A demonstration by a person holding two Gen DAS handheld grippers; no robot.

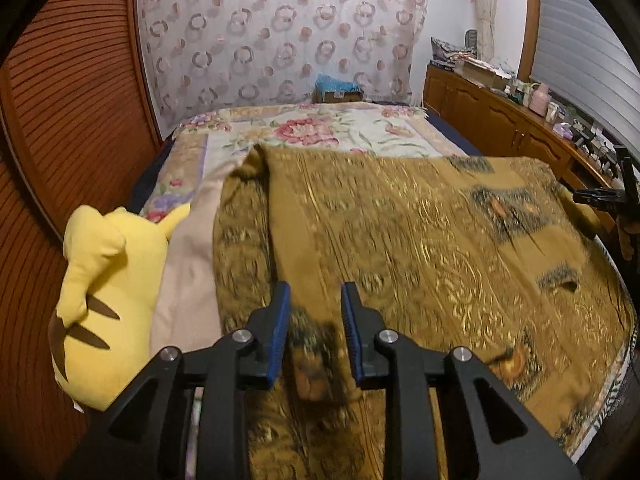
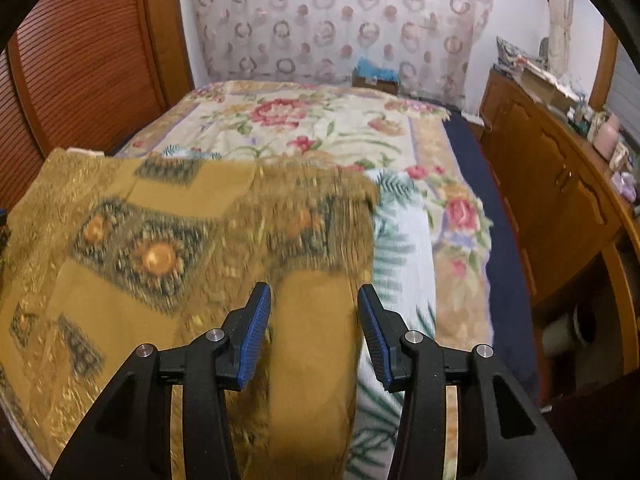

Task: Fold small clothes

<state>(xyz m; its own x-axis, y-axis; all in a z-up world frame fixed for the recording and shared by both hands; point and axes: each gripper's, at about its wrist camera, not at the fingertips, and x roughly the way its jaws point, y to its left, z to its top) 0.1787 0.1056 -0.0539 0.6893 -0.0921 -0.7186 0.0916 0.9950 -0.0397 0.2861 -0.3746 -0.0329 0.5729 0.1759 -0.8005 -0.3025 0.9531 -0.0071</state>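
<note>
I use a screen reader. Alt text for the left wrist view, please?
The open left gripper points down over a mustard patterned garment spread on a floral bed cover. A yellow plush toy lies at the left.

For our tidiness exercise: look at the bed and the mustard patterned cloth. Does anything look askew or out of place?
Yes. The mustard cloth is bunched into a rumpled ridge along its left edge, not flat. A yellow plush toy lies face down on the bed's edge.

We see a yellow plush toy point(image 1: 108, 292) at the bed's left edge, floral bedspread point(image 2: 320, 120), circle-patterned sheer curtain point(image 1: 280, 32), cluttered wooden cabinet point(image 1: 500, 116).
</note>
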